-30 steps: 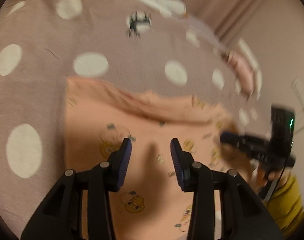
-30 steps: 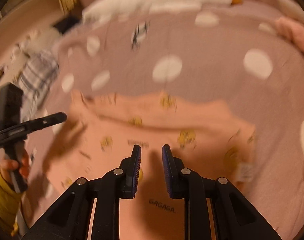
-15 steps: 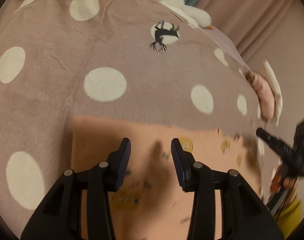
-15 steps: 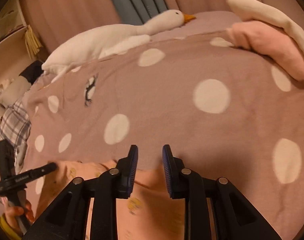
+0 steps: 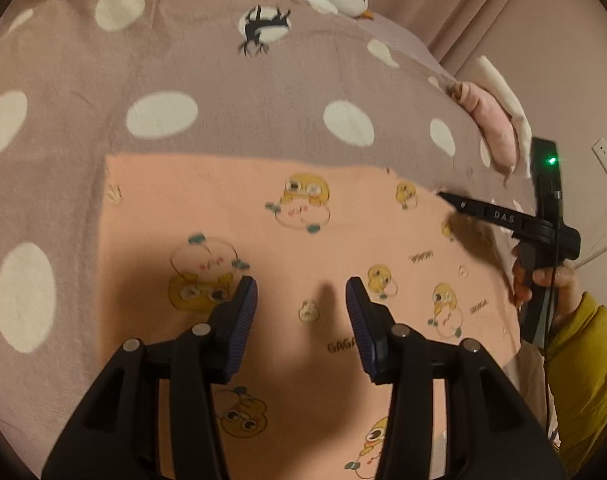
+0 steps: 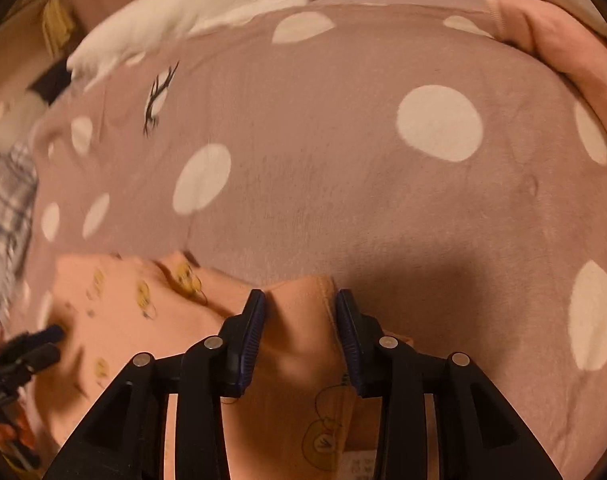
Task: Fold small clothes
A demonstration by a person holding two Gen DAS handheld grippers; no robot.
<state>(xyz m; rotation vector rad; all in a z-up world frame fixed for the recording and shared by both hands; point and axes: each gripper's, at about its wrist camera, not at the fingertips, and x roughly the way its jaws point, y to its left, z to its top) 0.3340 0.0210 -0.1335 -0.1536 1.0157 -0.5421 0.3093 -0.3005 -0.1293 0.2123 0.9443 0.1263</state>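
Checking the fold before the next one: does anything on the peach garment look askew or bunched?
Mostly flat, but the peach garment is rumpled at its right end, where a raised fold lies between the open fingers of the right tool. The left tool hovers open.

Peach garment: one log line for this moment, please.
peach garment flat on bedspread | left hand-held gripper open above | right hand-held gripper open at edge

Peach garment point(image 5: 311, 248) carried the word "GAGA" printed in dark letters near the left gripper's right finger, cut off by it; a second, smaller "GAGA" sat by a duck print toward its right edge. Another small word higher up was too blurred to read. Right gripper point(image 5: 455, 204) body showed white letters "DAS". White tag in right wrist view: unreadable.
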